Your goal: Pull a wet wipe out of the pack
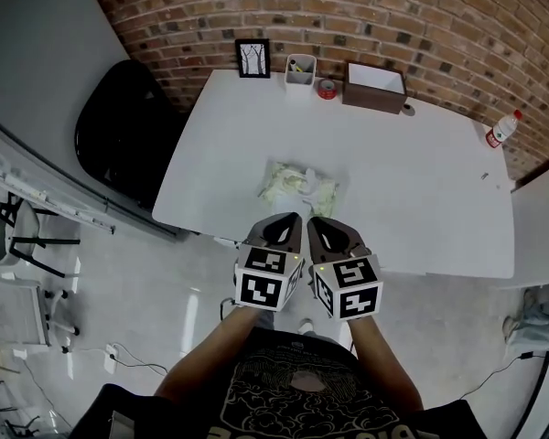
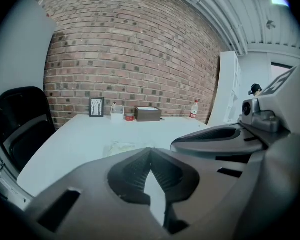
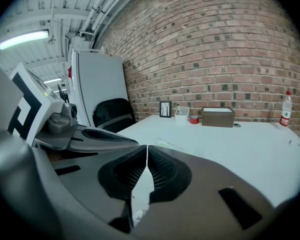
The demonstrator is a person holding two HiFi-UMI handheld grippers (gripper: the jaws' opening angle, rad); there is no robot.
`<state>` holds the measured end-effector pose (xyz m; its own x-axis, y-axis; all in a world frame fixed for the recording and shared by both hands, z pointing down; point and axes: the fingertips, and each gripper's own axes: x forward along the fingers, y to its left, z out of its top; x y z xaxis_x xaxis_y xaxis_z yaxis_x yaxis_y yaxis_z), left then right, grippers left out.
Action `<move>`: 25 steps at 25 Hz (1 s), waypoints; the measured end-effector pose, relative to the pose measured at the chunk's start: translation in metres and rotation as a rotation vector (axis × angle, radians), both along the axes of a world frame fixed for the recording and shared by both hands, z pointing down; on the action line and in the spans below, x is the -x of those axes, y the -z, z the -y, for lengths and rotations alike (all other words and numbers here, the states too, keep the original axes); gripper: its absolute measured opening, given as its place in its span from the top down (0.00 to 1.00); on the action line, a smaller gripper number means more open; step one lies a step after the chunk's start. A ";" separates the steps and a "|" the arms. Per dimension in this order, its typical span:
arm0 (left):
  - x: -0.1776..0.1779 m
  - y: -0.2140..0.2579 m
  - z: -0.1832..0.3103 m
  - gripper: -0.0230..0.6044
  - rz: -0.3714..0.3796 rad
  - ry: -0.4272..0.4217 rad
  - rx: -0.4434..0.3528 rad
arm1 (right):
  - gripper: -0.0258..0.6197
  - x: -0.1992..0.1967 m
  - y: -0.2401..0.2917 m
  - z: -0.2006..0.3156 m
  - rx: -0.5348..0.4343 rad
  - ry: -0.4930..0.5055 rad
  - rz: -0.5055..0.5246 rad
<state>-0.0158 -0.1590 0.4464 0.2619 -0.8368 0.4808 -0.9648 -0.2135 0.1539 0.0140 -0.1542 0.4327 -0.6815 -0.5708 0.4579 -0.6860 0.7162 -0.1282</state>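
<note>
Wipe pack [image 1: 298, 187], pale green, crumpled

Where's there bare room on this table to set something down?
Bare: on the table, the wide stretch from the wipe pack to the bottle, and the band between pack and back row. Crowded: the back edge, with picture frame, white cup, red round thing, brown box.

Wipe pack [image 1: 298, 186] near table [image 1: 421, 199] front edge; frame [image 1: 252, 58], cup [image 1: 300, 69], tin [image 1: 327, 89], box [image 1: 374, 86] along back edge.
</note>
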 end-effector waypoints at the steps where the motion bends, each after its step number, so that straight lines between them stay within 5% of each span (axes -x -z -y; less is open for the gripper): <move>1: 0.003 -0.001 0.005 0.94 -0.001 -0.007 0.001 | 0.93 0.003 -0.001 0.005 0.003 -0.005 -0.003; 25: 0.051 -0.034 0.084 0.94 -0.042 -0.172 0.072 | 0.93 0.045 -0.046 0.083 0.032 -0.149 -0.206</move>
<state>-0.0665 -0.2429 0.4801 0.4190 -0.7420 0.5234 -0.9075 -0.3615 0.2140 -0.0310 -0.2373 0.4783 -0.4813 -0.6412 0.5976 -0.7979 0.6028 0.0041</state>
